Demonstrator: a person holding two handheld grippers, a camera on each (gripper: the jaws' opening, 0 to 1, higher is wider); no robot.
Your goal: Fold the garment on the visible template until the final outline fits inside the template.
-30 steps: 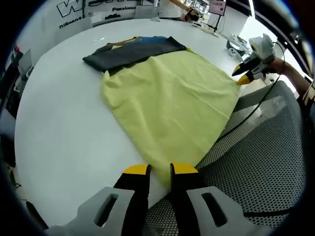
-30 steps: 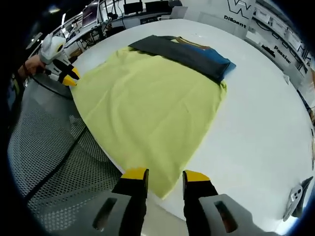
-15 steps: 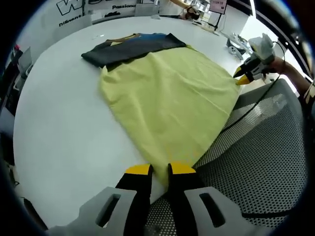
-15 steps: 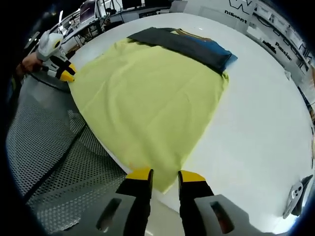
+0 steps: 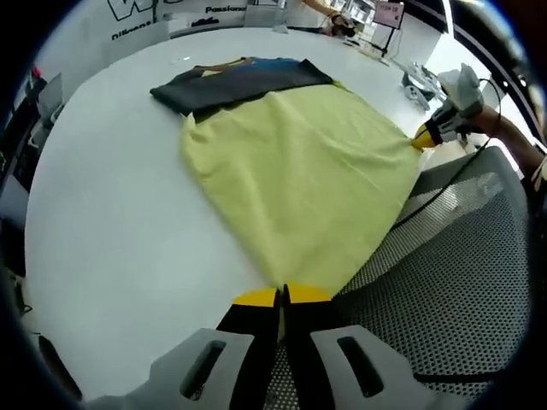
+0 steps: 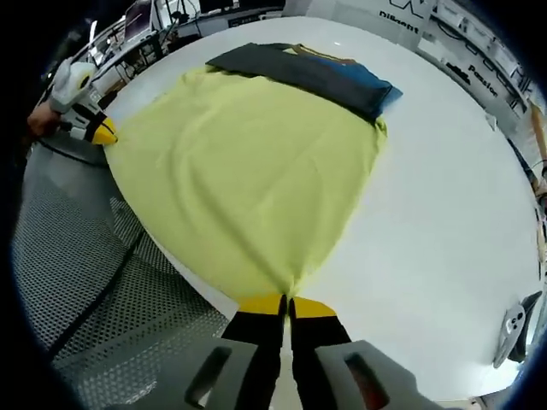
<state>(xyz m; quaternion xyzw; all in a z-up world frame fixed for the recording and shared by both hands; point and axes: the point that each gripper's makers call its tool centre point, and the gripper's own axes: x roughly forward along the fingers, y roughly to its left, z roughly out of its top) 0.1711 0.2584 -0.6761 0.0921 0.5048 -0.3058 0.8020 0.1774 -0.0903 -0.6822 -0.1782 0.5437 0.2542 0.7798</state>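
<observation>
In the left gripper view, the left gripper (image 5: 281,296) has its yellow-tipped jaws pressed together on a near corner of the yellow-green garment (image 5: 295,175), at the near edge of the white table (image 5: 111,222). The garment lies spread flat from that edge toward the middle of the table. Its far end meets a folded stack of darker garments (image 5: 241,82) in grey, blue and tan, which lies farther in on the table and touches or slightly overlaps the yellow-green cloth. At the right, the right gripper (image 5: 425,138) pinches the garment's other near corner at the table's edge, held by a person's hand (image 5: 491,122). A black mesh surface (image 5: 453,282) sits below that edge, with a dark cable across it

In the right gripper view, the right gripper (image 6: 286,303) is clenched on a corner of the yellow-green garment (image 6: 244,171), where the cloth puckers into a point at the near edge of the white table (image 6: 436,248). The stack of darker garments (image 6: 308,75) lies along the garment's far end. At the left edge of the garment, the left gripper (image 6: 101,134) grips the other near corner. The black mesh surface (image 6: 94,290) lies under the table's edge
</observation>
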